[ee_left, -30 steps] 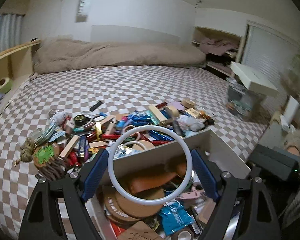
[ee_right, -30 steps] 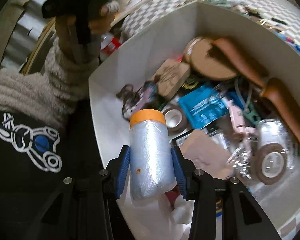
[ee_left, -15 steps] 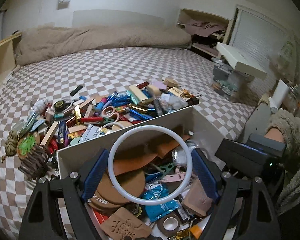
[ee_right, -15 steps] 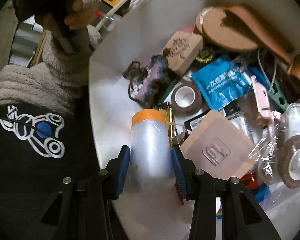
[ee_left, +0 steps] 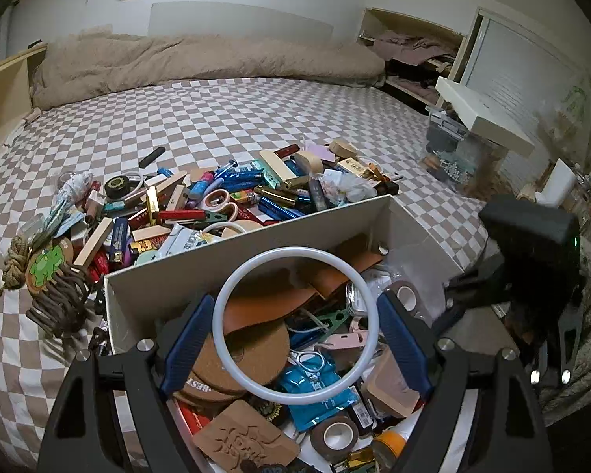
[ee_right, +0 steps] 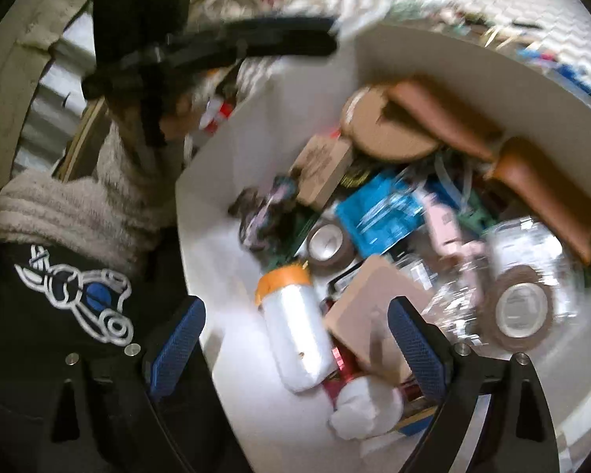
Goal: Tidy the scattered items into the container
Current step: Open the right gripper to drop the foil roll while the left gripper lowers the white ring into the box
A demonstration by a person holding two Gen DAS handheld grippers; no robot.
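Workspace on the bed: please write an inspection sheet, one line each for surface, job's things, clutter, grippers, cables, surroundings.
Surface: checkered bed cover, partly bare.
Job's things: white container crowded with items; silver roll with orange cap lies inside it, near the corner; white ring held above it.
Clutter: pile of scattered items on the cover behind the container.
Grippers: left gripper shut on the white ring; right gripper open, its jaws have just been opening, the roll lies below, untouched by the pads.
Cables: nothing seen.
Surroundings: beige duvet at the far edge, shelf with clothes, fluffy sleeve.
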